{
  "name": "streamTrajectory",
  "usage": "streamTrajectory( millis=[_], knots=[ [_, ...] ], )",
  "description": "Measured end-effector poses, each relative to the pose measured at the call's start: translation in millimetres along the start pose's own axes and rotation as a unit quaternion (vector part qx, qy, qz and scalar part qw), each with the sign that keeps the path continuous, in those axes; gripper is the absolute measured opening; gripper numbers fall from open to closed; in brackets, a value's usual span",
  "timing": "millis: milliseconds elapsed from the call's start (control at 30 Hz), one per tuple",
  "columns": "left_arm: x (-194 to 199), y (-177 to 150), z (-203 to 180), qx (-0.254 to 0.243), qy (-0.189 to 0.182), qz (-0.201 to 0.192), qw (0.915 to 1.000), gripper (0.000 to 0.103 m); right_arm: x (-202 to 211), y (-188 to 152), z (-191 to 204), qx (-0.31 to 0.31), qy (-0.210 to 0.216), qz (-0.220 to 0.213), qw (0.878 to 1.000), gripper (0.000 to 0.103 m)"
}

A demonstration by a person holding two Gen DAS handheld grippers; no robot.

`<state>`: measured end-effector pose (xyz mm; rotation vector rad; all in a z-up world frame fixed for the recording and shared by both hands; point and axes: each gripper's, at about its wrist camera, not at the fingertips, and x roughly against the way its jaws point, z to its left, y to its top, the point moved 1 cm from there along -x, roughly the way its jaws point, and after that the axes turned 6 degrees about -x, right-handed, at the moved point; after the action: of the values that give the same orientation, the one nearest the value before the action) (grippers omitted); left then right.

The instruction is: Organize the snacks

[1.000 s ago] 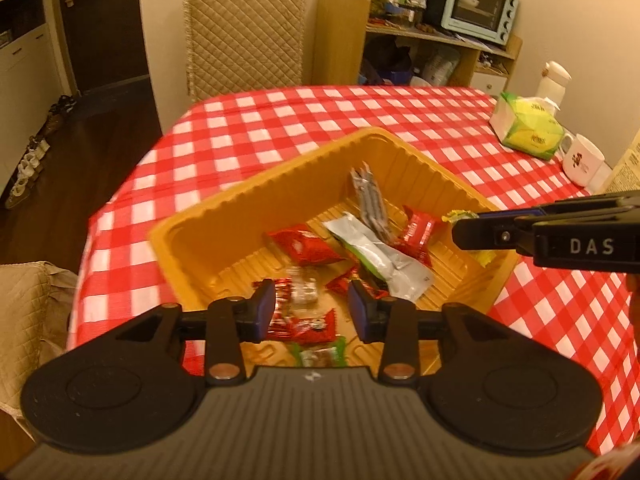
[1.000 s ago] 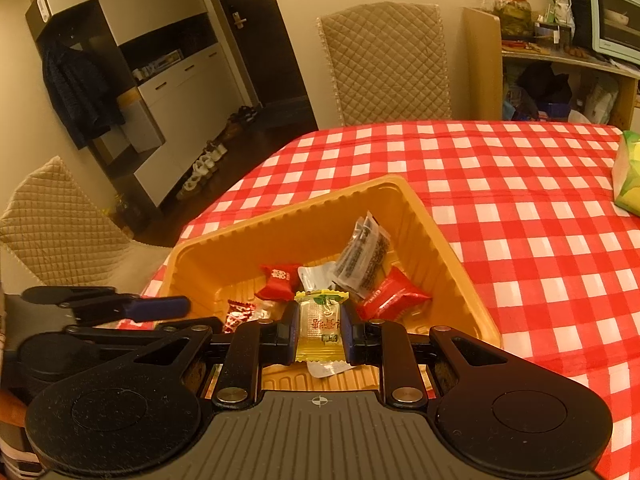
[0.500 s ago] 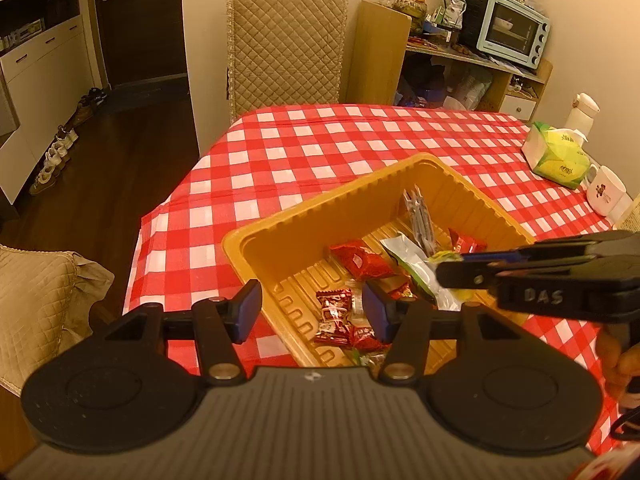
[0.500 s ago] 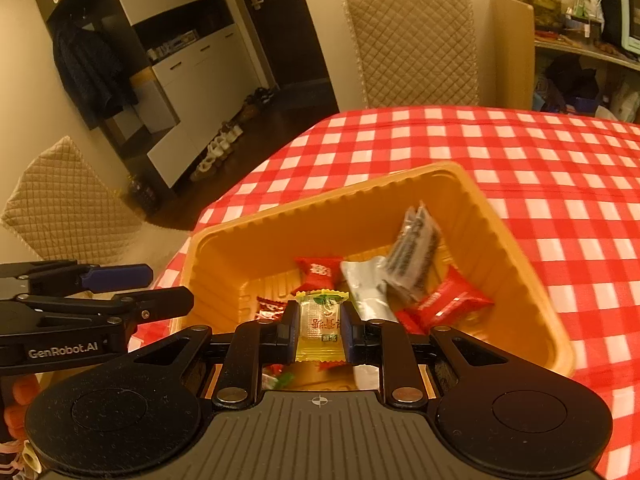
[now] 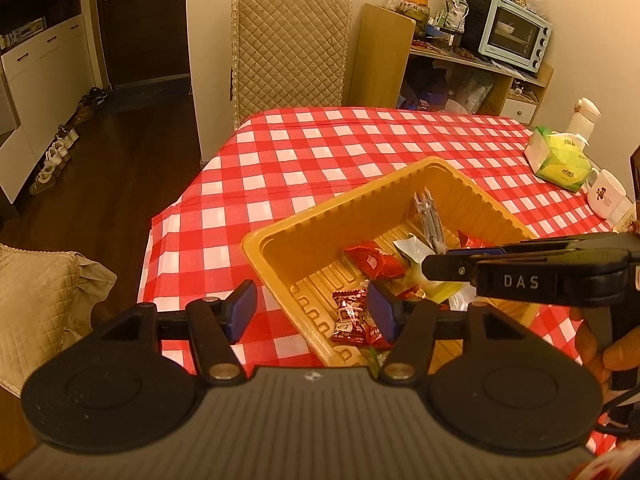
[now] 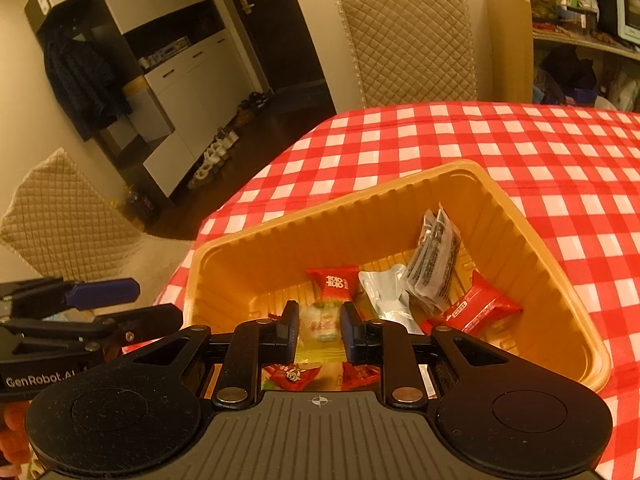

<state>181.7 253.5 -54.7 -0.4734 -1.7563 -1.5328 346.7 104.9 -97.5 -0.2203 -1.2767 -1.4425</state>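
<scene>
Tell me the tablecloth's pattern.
Red and white checks on the tablecloth, clearest in the left wrist view.

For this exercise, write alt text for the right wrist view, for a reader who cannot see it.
The right gripper, jaws opening, hangs over a yellow tray of wrapped snacks, a pale yellow-green snack between its fingers. The tray sits on a red checked tablecloth; the left gripper shows at left.

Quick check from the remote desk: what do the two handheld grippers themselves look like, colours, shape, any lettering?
Both are matte black. The left gripper and right gripper each have two slim fingers with blue pads, silver pivot screws and a ribbed dark-grey base flanked by two round black discs. Side on, one body reads "DAS" in white, the other "GenRobot.AI". A thin black cable trails at the right edge of the left wrist view.
</scene>
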Motion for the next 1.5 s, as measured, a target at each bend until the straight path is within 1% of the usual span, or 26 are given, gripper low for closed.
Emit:
streamTrajectory(
  millis=[33,67,133,233,300,367,433,567,700,867,1033,1267,1500],
  knots=[
    [1.3,-0.3,0.2,0.000,0.000,0.000,1.0000,0.059,1.3,0.2,0.1,-0.004,-0.001,-0.002,1.000,0.036],
    [2.5,-0.7,0.5,0.000,-0.001,0.000,1.0000,0.059,3.2,-0.1,-0.4,-0.008,-0.005,-0.005,1.000,0.052],
    [5.2,-1.6,0.7,0.000,-0.003,-0.001,1.0000,0.059,9.9,-0.3,-1.1,-0.016,-0.008,-0.019,1.000,0.065],
    [10.1,-3.8,0.9,0.000,-0.004,0.000,1.0000,0.060,19.9,-1.0,-2.1,-0.026,-0.010,-0.027,0.999,0.067],
    [13.9,-5.5,0.0,0.000,-0.001,0.001,1.0000,0.060,26.6,-2.6,-3.1,-0.033,-0.016,-0.027,0.999,0.073],
    [18.5,-7.4,-2.0,-0.003,0.002,0.000,1.0000,0.060,34.7,-5.5,-3.5,-0.036,-0.025,-0.031,0.999,0.084],
    [23.4,-9.2,-5.0,-0.008,0.004,-0.001,1.0000,0.060,44.2,-9.8,-4.6,-0.039,-0.034,-0.035,0.998,0.088],
    [35.8,-13.4,-11.7,-0.010,0.000,-0.003,0.9999,0.060,66.3,-20.4,-9.0,-0.051,-0.040,-0.040,0.997,0.090],
    [52.4,-19.3,-22.4,-0.009,0.000,-0.005,0.9999,0.060,92.6,-32.5,-10.4,-0.050,-0.045,-0.052,0.996,0.092],
    [80.3,-31.0,-39.0,0.002,0.004,-0.009,1.0000,0.060,125.3,-51.7,-9.8,-0.034,-0.042,-0.060,0.997,0.093],
    [105.5,-47.9,-63.1,0.010,0.014,-0.003,0.9998,0.062,157.1,-71.9,-7.3,-0.008,-0.046,-0.064,0.997,0.093],
    [132.0,-74.0,-104.6,0.014,0.014,0.007,0.9998,0.062,194.4,-100.1,-13.7,0.005,-0.045,-0.044,0.998,0.094],
    [150.8,-96.6,-147.2,0.017,0.010,0.014,0.9997,0.062,226.2,-132.2,-35.1,0.006,-0.045,-0.028,0.999,0.094]
  ],
)
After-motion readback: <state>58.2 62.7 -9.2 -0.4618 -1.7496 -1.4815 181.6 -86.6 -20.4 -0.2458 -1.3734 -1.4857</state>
